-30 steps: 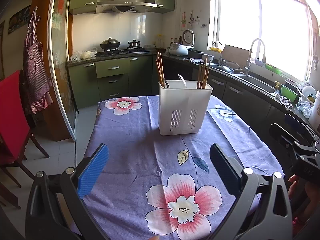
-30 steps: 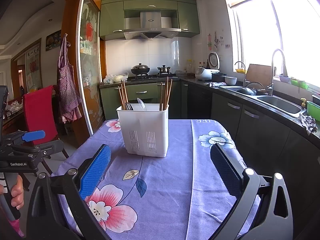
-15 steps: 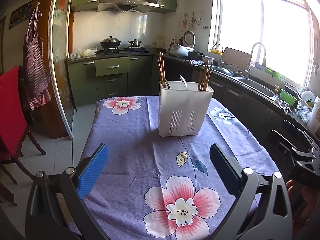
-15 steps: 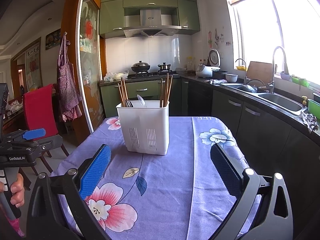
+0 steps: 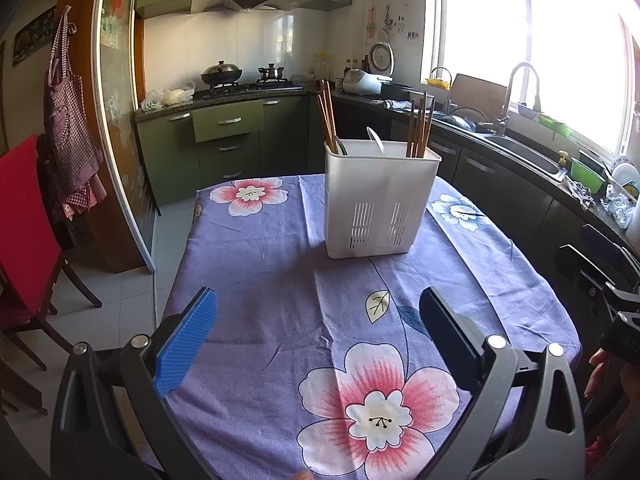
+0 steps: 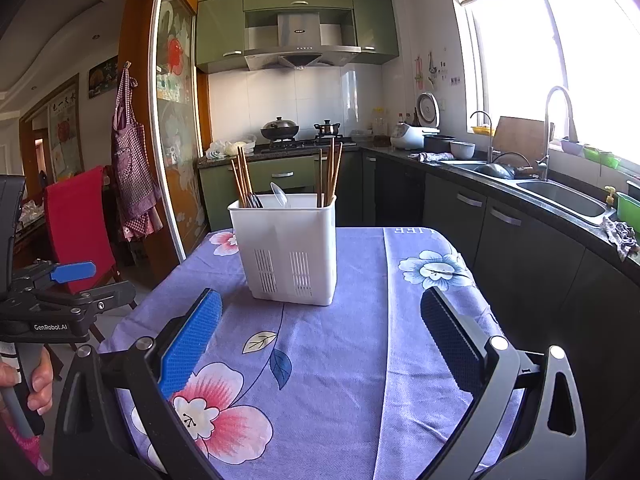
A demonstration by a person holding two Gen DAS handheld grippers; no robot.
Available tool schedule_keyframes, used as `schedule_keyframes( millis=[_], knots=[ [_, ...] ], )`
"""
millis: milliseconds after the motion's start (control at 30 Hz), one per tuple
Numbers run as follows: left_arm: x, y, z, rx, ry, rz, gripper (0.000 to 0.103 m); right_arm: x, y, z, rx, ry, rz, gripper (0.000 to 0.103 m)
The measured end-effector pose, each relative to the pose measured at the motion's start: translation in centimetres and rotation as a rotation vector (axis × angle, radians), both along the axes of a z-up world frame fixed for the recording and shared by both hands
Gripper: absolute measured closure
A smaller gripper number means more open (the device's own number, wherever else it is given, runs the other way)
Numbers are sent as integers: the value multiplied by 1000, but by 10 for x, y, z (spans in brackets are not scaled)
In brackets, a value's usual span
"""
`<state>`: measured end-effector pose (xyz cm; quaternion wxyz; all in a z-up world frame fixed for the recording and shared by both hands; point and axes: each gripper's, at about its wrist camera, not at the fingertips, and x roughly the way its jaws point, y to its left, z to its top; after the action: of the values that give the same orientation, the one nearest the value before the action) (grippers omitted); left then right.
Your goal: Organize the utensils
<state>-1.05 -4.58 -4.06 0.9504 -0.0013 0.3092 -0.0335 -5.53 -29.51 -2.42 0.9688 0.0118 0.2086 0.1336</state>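
Sunlit kitchen aside, the floral tablecloth [image 5: 256, 280] bore only the white utensil holder [image 6: 286, 248], chopsticks [image 6: 329, 172] and spoon [image 6: 279, 194] already upright inside, while left gripper [image 5: 316, 332] and right gripper [image 6: 320, 332] hung spread and empty, so sorting looked finished.

Both handheld grippers spread wide, each gripped from below by a hand.

The left gripper [image 5: 318, 320] has its jaws far apart and nothing between its fingers; in the right wrist view it sits at the far left, level, with the left hand [image 6: 28, 384] wrapped around its grip. The right gripper [image 6: 320, 320] is likewise spread wide with nothing in it; the right hand [image 5: 608, 376] shows at the near right edge, below its body.
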Motion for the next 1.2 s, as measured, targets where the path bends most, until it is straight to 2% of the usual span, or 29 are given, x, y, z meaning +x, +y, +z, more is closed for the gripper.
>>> schedule_keyframes(
  millis=[167, 300, 433, 633, 867, 1000, 1200],
  knots=[
    [24, 7, -17, 0, 33, 28, 7, 21, -5, -14, -8, 32, -11, 5],
    [57, 23, -34, -15, 71, 61, 7, 60, -15, -33, -24, 83, -20, 5],
    [96, 42, -55, 5, 114, 120, 7, 118, -35, -60, -23, 200, -25, 5],
    [148, 72, -86, -41, 217, 148, 7, 185, -60, -101, -49, 354, -61, 5],
    [174, 71, -110, 15, 288, 143, 7, 219, -66, -128, -71, 438, -64, 5],
    [181, 71, -120, 13, 313, 144, 7, 232, -59, -138, -107, 456, -55, 5],
    [186, 68, -128, 36, 325, 141, 7, 249, -57, -153, -126, 521, -48, 5]
  ],
)
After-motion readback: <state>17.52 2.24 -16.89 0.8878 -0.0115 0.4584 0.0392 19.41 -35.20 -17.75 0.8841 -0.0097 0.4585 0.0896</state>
